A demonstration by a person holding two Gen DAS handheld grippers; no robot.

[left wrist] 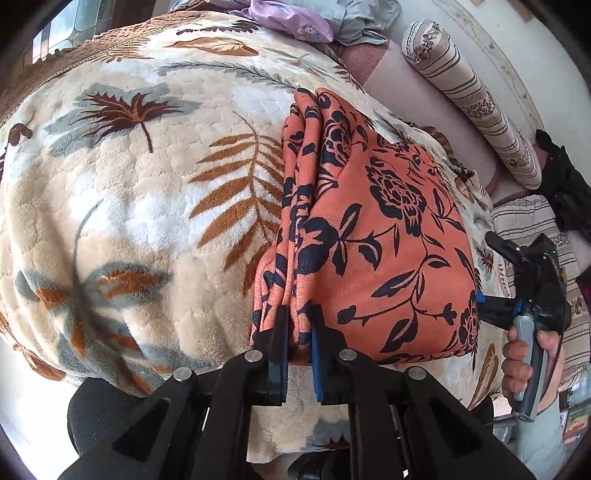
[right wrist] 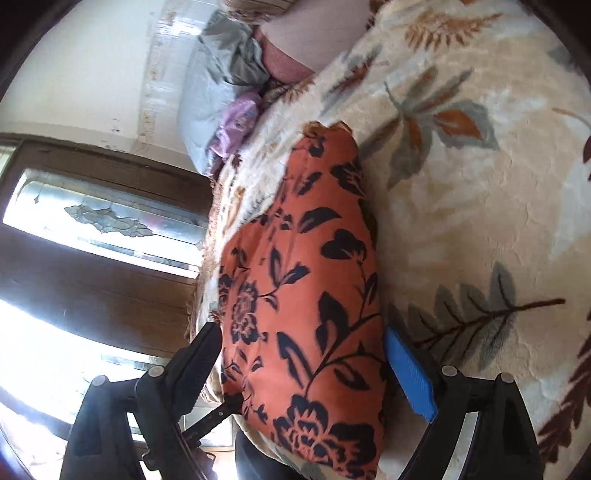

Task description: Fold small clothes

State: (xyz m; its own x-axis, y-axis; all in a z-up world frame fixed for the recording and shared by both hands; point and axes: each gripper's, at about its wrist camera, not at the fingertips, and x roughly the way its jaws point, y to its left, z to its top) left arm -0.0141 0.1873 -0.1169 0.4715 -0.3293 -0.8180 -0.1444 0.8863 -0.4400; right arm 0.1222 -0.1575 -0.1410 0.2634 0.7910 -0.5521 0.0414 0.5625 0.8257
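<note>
An orange garment with a dark floral print [left wrist: 373,229] lies folded into a thick stack on a leaf-patterned blanket [left wrist: 140,206]. My left gripper [left wrist: 300,332] is shut on the near left edge of the stack, pinching a fold between its blue pads. My right gripper [left wrist: 480,301] shows at the stack's right edge, held by a hand. In the right wrist view the garment [right wrist: 306,295] fills the gap between the wide-apart fingers of my right gripper [right wrist: 306,369], one finger above it and the blue pad [right wrist: 410,373] at its lower side.
A striped bolster [left wrist: 472,99] and a pink sheet [left wrist: 399,81] lie beyond the blanket. Purple and grey clothes [left wrist: 317,22] are piled at the far end. A window and dark wood frame [right wrist: 92,221] are at the left in the right wrist view.
</note>
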